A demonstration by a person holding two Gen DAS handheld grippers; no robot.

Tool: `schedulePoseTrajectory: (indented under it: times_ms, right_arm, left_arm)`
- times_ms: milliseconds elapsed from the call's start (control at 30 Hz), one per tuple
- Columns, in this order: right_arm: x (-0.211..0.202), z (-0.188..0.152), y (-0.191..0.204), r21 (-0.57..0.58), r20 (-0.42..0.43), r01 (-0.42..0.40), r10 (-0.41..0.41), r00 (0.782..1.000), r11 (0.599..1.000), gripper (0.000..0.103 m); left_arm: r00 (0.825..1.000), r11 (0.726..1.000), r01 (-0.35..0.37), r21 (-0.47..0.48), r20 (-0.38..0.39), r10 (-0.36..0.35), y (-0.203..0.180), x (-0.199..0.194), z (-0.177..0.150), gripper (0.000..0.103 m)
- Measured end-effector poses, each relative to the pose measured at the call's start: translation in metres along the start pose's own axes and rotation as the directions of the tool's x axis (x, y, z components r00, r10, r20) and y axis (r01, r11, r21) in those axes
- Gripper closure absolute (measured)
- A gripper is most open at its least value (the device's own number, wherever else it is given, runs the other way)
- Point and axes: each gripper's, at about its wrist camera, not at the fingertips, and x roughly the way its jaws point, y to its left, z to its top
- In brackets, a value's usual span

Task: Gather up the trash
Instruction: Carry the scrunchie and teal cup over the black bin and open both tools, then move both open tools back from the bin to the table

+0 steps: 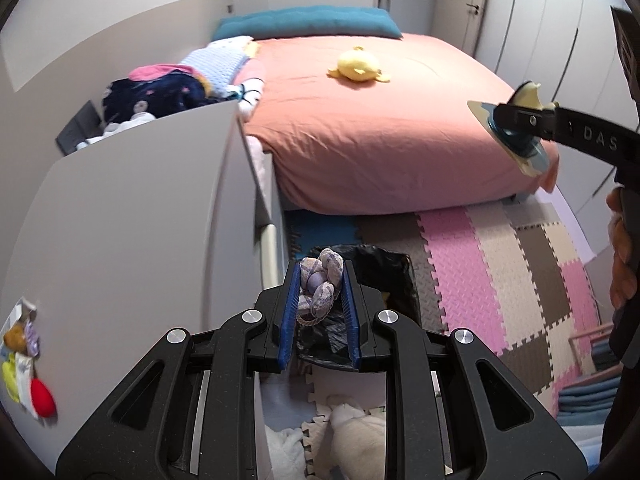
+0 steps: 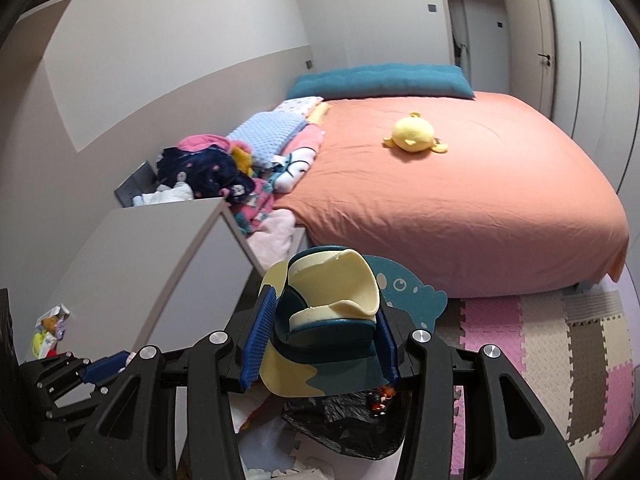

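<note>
My left gripper (image 1: 322, 276) is shut on a knotted purple-and-beige plaid cloth bundle (image 1: 320, 280), which hangs over the rim of a black-bagged trash bin (image 1: 394, 276) on the floor. In the right wrist view, my right gripper (image 2: 326, 320) is shut on a teal-and-cream whale-shaped soft piece (image 2: 336, 292) with a curled cream lip. Under it lies the black trash bag (image 2: 340, 420). The right gripper (image 1: 514, 120) with the same piece (image 1: 520, 148) shows at the right edge of the left wrist view, above the bed's corner. The left gripper (image 2: 106, 366) sits low at the left of the right wrist view.
A white cabinet (image 1: 140, 220) stands left of the bin, with small toys (image 1: 24, 360) on it. Behind are a bed with an orange cover (image 1: 380, 120), a yellow plush (image 1: 358, 65) and a clothes pile (image 1: 160, 92). Foam puzzle mats (image 1: 500, 280) cover the floor.
</note>
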Motion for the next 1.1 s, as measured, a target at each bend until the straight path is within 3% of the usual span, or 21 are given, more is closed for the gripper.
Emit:
schedulePoseTrajectory:
  times_ms: [133, 167, 200, 233, 267, 400, 1100]
  right_arm:
    - [0.018, 0.006, -0.01, 0.013, -0.025, 0.022, -0.021, 0.999, 1.0, 0.055]
    - [0.022, 0.009, -0.012, 0.018, -0.027, 0.032, -0.031, 0.999, 0.999, 0.048]
    - [0.025, 0.012, -0.015, 0.029, -0.014, 0.053, -0.053, 0.998, 0.998, 0.029]
    - [0.026, 0.016, -0.018, 0.039, 0.002, 0.07, -0.07, 0.998, 0.997, 0.018]
    - [0.027, 0.02, -0.019, 0.045, 0.018, 0.087, -0.088, 0.996, 0.995, 0.011]
    - [0.031, 0.036, -0.021, 0.023, 0.047, 0.144, -0.145, 0.988, 0.989, 0.011]
    - [0.019, 0.032, 0.022, -0.044, 0.053, 0.112, -0.11, 0.993, 0.993, 0.011]
  left_arm:
    - [0.998, 1.0, 0.021, 0.024, -0.053, -0.019, -0.006, 0.023, 0.007, 0.081]
    - [0.997, 0.999, 0.03, 0.026, -0.078, -0.028, -0.007, 0.028, 0.009, 0.064]
    - [0.995, 0.999, 0.03, 0.022, -0.096, -0.028, -0.007, 0.034, 0.012, 0.02]
    - [0.996, 1.0, 0.0, 0.008, -0.093, 0.0, -0.005, 0.038, 0.015, 0.005]
    - [0.997, 1.0, -0.022, 0.001, -0.07, 0.022, -0.002, 0.038, 0.017, 0.006]
    - [0.997, 0.998, -0.051, -0.031, -0.061, 0.049, 0.009, 0.042, 0.023, 0.006]
    - [0.998, 0.995, -0.065, -0.076, -0.017, 0.064, 0.038, 0.008, 0.007, 0.006]
